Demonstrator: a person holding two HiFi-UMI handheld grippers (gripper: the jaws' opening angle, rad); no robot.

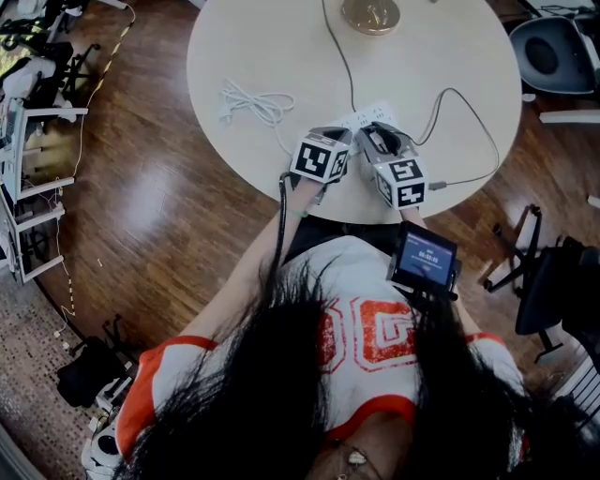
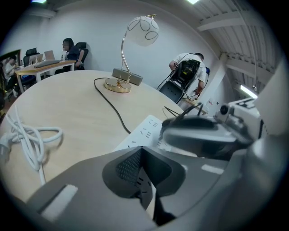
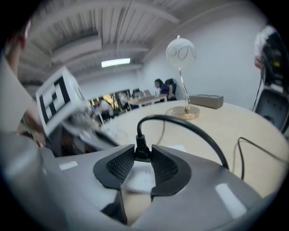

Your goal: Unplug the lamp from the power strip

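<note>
Right gripper view: your right gripper (image 3: 142,158) pinches the rigid plug (image 3: 141,145); left gripper (image 2: 142,170) is closed, empty, so pin the light power strip (image 2: 143,132) at the bench's near edge.

Black plug (image 3: 142,151) upright above white power strip (image 2: 144,131).

Table (image 1: 225,56) bears lamp (image 1: 370,14) at back — power strip (image 1: 373,112) nearer, coiled cable (image 1: 253,101) leftward.
</note>
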